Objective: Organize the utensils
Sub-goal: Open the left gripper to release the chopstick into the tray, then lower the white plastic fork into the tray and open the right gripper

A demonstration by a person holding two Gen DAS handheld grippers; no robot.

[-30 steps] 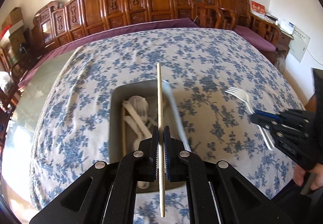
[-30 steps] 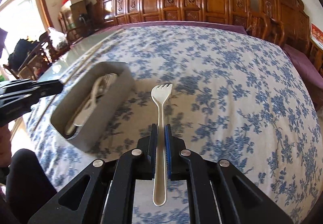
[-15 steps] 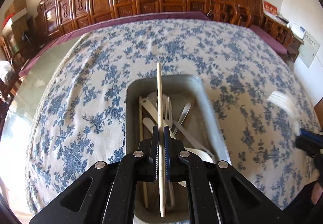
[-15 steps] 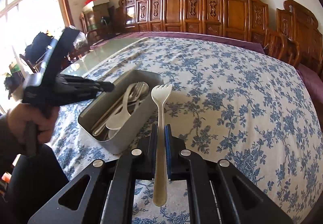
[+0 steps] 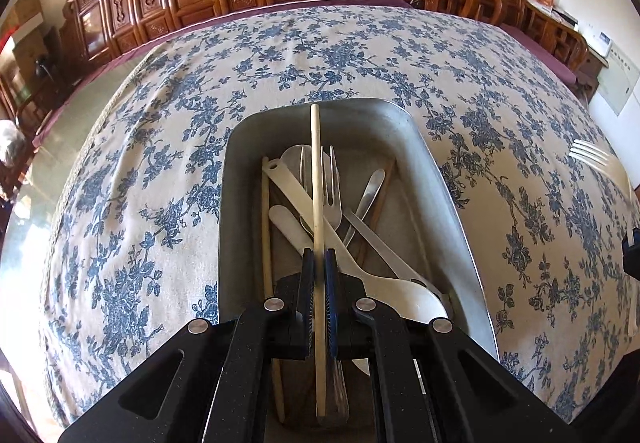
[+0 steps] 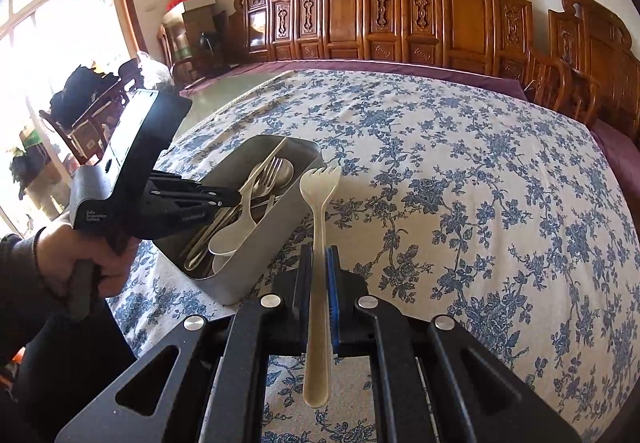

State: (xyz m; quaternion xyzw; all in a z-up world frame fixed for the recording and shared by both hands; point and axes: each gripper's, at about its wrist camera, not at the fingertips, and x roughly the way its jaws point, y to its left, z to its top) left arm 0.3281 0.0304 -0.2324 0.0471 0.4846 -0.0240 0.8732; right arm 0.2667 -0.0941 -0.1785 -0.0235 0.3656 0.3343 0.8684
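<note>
Left tool (image 5: 319,275) pinches a light, stiff chopstick (image 5: 316,179) mid-shaft above the metal tray (image 5: 436,179), centre frame; right tool (image 6: 319,275) clamps a smooth plastic fork (image 6: 318,227) by its handle.

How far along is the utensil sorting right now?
Mostly done: several spoons and forks already lie in the tray. In hand: the left claw holds a chopstick over the tray; the right claw holds a fork beside it. Left: dropping both in.

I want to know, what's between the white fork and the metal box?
Only bare blue-flowered tablecloth lies between the white plastic fork and the grey metal box, seen in the right wrist view.
</note>
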